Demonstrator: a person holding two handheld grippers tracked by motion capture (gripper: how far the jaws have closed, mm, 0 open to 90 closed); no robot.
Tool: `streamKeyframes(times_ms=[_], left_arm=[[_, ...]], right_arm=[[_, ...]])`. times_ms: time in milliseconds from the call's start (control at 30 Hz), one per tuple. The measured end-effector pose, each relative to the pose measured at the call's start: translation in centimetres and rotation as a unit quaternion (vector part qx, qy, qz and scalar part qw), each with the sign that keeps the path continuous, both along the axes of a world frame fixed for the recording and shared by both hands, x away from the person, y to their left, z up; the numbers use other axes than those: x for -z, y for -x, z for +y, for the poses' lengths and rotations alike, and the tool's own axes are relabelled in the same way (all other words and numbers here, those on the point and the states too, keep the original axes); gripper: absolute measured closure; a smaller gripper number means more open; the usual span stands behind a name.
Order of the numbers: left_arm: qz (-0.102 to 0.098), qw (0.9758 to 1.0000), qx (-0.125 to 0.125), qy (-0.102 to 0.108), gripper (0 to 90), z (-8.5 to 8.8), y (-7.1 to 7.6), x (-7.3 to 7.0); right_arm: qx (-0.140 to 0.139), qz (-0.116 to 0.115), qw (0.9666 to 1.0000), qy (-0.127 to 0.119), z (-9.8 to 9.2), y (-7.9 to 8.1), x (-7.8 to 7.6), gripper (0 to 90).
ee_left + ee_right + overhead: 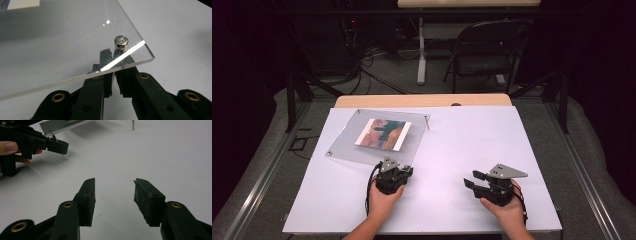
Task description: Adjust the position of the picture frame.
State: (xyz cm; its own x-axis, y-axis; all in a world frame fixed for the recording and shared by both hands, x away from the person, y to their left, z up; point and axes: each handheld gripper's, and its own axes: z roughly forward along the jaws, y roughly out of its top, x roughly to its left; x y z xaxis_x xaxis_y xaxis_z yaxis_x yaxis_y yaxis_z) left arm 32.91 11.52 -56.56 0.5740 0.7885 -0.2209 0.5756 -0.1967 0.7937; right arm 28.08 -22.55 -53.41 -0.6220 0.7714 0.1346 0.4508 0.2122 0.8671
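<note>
Your left hand-held gripper [113, 75] is clamped on the metal standoff [120, 47] under the near corner of the acrylic frame [62, 42] on the desk [472, 145]. Pull sideways and that narrow post may slip out, dropping the corner. Your right hand-held gripper [113, 195] waits wide open, holding nothing.

We see the left gripper [113, 65] with its two black fingers [105, 75] nearly together under the corner of a clear acrylic panel [62, 45]. Between the fingers stands a small metal post [121, 43], which goes through the panel near that corner; its round silver head sits on top. The panel lies tilted above the white worktop [175, 30]. At the upper left edge, a piece of a picture [20, 3] shows.
</note>
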Motion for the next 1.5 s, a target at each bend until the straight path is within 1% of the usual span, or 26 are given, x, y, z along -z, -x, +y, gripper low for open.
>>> streamKeyframes(times_ms=[67, 100, 200, 300, 367, 433, 533, 600, 633, 667, 700, 733, 767, 800, 833, 867, 933, 967, 1033, 1067, 1133, 1200, 1267, 1400, 1500], left_arm=[[0.002, 1.0, -0.002, 0.0, 80.9, 0.0, 0.0, 0.0], [0.003, 1.0, -0.004, -0.004, 80.9, -0.1, 0.0, 0.0], [0.005, 0.9999, 0.0, -0.009, 84.1, -0.2, 0.0, 0.0], [0.004, 1.0, 0.001, -0.007, 84.5, -0.1, -0.1, 0.0], [0.001, 0.9999, 0.001, -0.013, 85.1, -0.2, 0.0, 0.0], [0.002, 1.0, 0.004, -0.006, 85.2, 0.0, 0.0, -0.2], [0.003, 1.0, 0.005, -0.003, 85.4, 0.2, 0.1, -0.6], [0.009, 0.9999, 0.008, -0.002, 85.5, 0.7, 0.3, -0.9], [0.009, 0.9999, 0.007, 0.0, 85.5, 0.9, 0.4, -1.0], [0.01, 0.9999, 0.008, 0.007, 85.5, 1.4, 0.6, -1.4], [0.01, 0.9999, 0.008, 0.007, 85.5, 1.4, 0.6, -1.4], [0.011, 0.9999, 0.006, 0.011, 85.6, 1.6, 0.7, -1.7], [0.01, 0.9997, 0.005, 0.023, 85.6, 2.3, 0.9, -2.3], [0.01, 0.9997, 0.005, 0.023, 85.6, 2.3, 0.9, -2.3], [0.01, 0.9993, 0.002, 0.035, 85.6, 2.8, 1.0, -2.6], [0.013, 0.999, 0.005, 0.042, 85.6, 3.4, 1.2, -2.9], [0.015, 0.999, 0.004, 0.042, 85.6, 3.7, 1.3, -3.1], [0.016, 0.9989, 0.002, 0.044, 85.6, 3.9, 1.5, -3.2], [0.018, 0.9988, 0.004, 0.045, 85.6, 4.3, 1.7, -3.4], [0.02, 0.9987, 0.002, 0.047, 85.7, 4.7, 1.9, -3.4], [0.021, 0.9987, 0.003, 0.047, 85.7, 5.0, 2.1, -3.4], [0.022, 0.9986, 0.004, 0.047, 85.7, 5.3, 2.4, -3.5], [0.022, 0.9986, 0.006, 0.049, 85.7, 5.5, 2.8, -3.6], [0.022, 0.9981, 0.012, 0.056, 85.7, 6.0, 3.6, -3.8], [0.023, 0.9977, 0.016, 0.061, 85.7, 6.3, 4.5, -4.0]], right_arm=[[0.001, 0.002, 1.0, -0.001, 0.0, 0.0, 0.0, 51.1], [0.002, 0.002, 1.0, -0.005, -0.1, 0.0, 0.0, 51.0], [0.001, 0.006, 1.0, -0.003, -0.2, -0.1, 0.1, 51.0], [0.001, 0.009, 0.9999, -0.006, -0.2, -0.2, 0.1, 51.0], [0.002, 0.009, 0.9999, -0.008, -0.2, -0.2, 0.1, 51.0], [0.003, 0.008, 0.9999, -0.009, -0.2, -0.2, 0.1, 51.0], [0.002, 0.007, 0.9999, -0.008, -0.2, -0.3, 0.2, 51.0], [0.001, 0.008, 1.0, -0.005, -0.1, -0.3, 0.1, 51.3], [0.001, 0.007, 1.0, -0.005, -0.1, -0.3, 0.1, 51.6], [0.0, 0.006, 1.0, -0.004, 0.0, -0.3, 0.0, 52.5], [0.0, 0.006, 1.0, -0.004, 0.0, -0.3, 0.0, 52.5], [-0.004, 0.0, 1.0, 0.003, 0.2, -0.4, 0.0, 54.1], [-0.005, -0.003, 1.0, 0.005, 0.3, -0.5, -0.1, 54.7], [-0.005, -0.003, 1.0, 0.005, 0.3, -0.5, -0.1, 54.7], [-0.005, -0.005, 1.0, 0.006, 0.5, -0.6, -0.1, 55.1], [-0.009, -0.01, 0.9998, 0.013, 0.8, -1.0, -0.3, 56.5], [-0.011, -0.009, 0.9998, 0.015, 0.9, -1.1, -0.3, 57.0], [-0.016, -0.012, 0.9995, 0.024, 1.3, -1.7, -0.4, 58.8], [-0.017, -0.011, 0.9995, 0.025, 1.4, -1.9, -0.4, 59.5], [-0.02, -0.013, 0.9994, 0.026, 1.8, -2.6, -0.6, 60.6], [-0.02, -0.014, 0.9994, 0.025, 2.0, -2.8, -0.6, 60.7], [-0.023, -0.02, 0.9992, 0.025, 2.9, -4.0, -0.9, 61.1], [-0.024, -0.021, 0.9992, 0.025, 3.2, -4.3, -0.9, 61.1], [-0.03, -0.023, 0.999, 0.025, 4.6, -5.7, -1.1, 61.7], [-0.036, -0.025, 0.9988, 0.023, 5.6, -6.6, -1.1, 61.9]])
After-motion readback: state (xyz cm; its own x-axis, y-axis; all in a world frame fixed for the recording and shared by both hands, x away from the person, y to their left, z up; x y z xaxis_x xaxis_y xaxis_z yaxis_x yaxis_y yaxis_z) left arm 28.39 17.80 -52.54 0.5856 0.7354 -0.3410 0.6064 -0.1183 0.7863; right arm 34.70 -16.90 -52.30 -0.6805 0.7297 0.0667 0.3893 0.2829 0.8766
